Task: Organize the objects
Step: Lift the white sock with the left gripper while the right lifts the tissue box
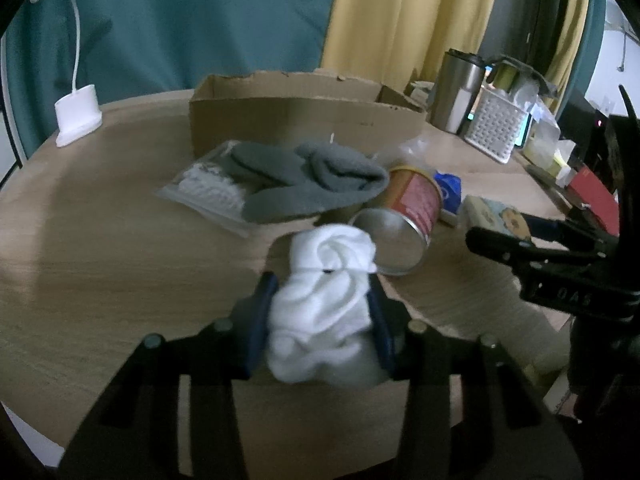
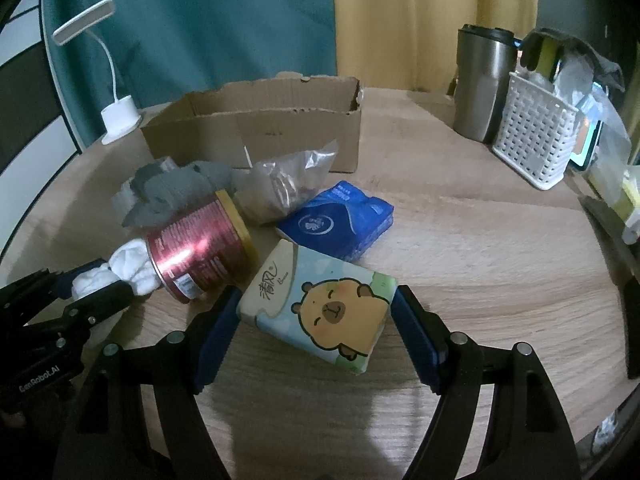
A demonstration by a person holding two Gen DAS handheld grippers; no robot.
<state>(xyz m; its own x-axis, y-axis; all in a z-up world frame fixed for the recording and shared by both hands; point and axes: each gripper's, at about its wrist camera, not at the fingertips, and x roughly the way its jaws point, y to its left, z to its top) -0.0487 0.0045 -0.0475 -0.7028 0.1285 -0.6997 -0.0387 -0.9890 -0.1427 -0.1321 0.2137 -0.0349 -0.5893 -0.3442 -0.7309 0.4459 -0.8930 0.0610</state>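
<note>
My left gripper (image 1: 322,304) is shut on a rolled white sock (image 1: 324,312), squeezed between its blue pads just above the wooden table (image 1: 120,260). The same sock (image 2: 120,270) shows at the left of the right wrist view, beside a red tin can (image 2: 200,250) lying on its side. My right gripper (image 2: 316,312) is shut on a tissue pack with a capybara picture (image 2: 320,312), which rests on the table. A blue tissue pack (image 2: 340,220), a clear plastic bag (image 2: 284,188) and a grey sock (image 1: 312,180) lie in front of an open cardboard box (image 1: 304,116).
A white desk lamp (image 1: 78,114) stands at the far left. At the far right stand a steel tumbler (image 2: 482,84) and a white perforated basket (image 2: 532,140) holding odds and ends. Teal and yellow curtains hang behind the table.
</note>
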